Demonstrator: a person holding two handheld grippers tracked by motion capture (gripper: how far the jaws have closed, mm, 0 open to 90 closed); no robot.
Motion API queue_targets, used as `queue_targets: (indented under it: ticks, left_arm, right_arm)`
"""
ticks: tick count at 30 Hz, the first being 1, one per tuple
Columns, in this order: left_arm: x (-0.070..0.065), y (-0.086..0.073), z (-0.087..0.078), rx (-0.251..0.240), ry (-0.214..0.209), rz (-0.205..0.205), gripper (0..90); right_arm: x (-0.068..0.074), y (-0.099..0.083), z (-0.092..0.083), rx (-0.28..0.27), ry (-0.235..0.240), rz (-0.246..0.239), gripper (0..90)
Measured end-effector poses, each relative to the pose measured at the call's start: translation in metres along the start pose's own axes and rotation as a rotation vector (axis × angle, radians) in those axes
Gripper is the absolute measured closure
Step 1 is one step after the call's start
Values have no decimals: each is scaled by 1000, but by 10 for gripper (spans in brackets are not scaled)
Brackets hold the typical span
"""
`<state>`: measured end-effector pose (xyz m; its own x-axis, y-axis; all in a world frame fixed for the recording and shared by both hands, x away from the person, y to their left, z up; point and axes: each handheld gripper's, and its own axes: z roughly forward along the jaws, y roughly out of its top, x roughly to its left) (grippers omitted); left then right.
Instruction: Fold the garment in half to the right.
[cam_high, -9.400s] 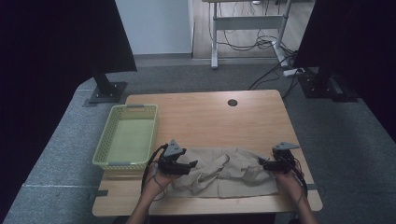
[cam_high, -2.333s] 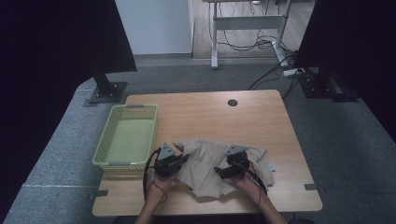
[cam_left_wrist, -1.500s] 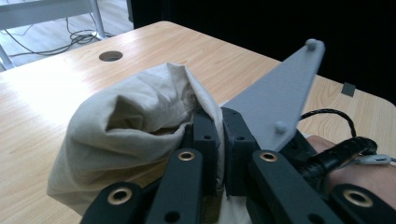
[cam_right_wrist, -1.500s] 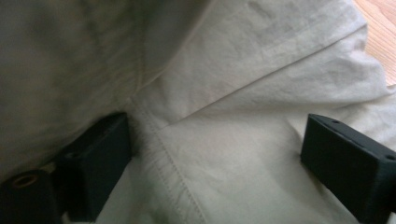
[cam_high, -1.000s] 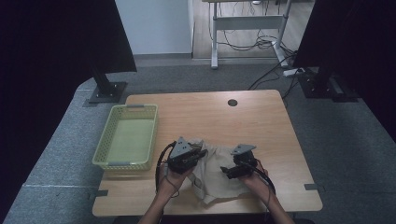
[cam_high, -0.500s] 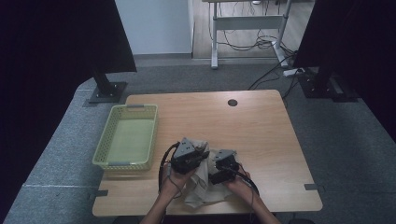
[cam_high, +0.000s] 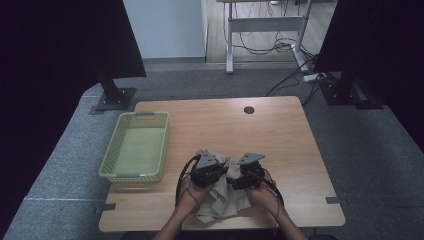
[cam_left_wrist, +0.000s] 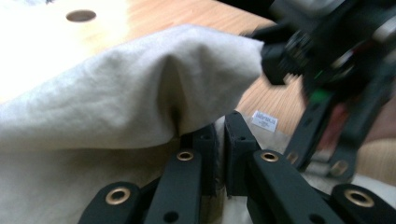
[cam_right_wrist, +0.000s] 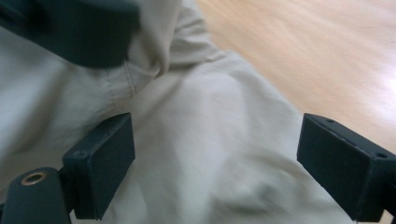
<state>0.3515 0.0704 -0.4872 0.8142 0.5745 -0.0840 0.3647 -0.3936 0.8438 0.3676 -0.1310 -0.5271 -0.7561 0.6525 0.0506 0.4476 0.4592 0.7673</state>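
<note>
A beige cloth garment lies bunched and folded near the table's front edge. My left gripper is shut on a fold of the cloth, which drapes over its closed jaws. A small white label shows on the cloth beyond them. My right gripper sits close beside the left one, tips toward it. In the right gripper view its jaws stand wide open just over the cloth, with nothing pinched. The left gripper's dark body looms at the top left there.
A light green plastic basket stands at the table's left side, with nothing in it. The wooden table has a round cable hole near its far edge. Dark screens on stands flank the table.
The spread cloth has been folded inward into a narrow bundle. The right gripper has moved left until it sits next to the left one, and the left gripper has sunk a little.
</note>
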Motion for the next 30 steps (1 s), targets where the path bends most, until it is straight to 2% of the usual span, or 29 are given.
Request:
queue_targets:
  ticks: [1,2,4,8,12,19,21,27,30]
  left_arm:
    - [0,-1,3,8,-1,-1,849]
    - [0,-1,3,8,-1,-1,849]
    - [-1,-3,8,22,-5,2,849]
    - [-3,-3,14,33,-14,7,849]
    - [-8,-1,23,52,-28,21,847]
    - [-17,2,44,70,-68,29,845]
    - [-21,4,55,92,-82,35,840]
    - [-16,-2,73,140,-86,14,799]
    - [-15,-7,79,174,-92,22,725]
  right_arm:
    - [-3,-2,-6,9,-20,-7,111]
    - [-3,-2,-6,9,-20,-7,111]
    - [-11,-12,-13,40,-61,-10,111]
    - [-18,-27,-10,64,-59,24,113]
    - [-19,-37,-5,64,-60,31,118]
    - [-17,-38,-5,60,-67,27,125]
    - [-17,-38,-5,58,-70,32,128]
    - [-16,-38,-6,58,-72,34,129]
    - [-18,-40,-9,64,-55,32,114]
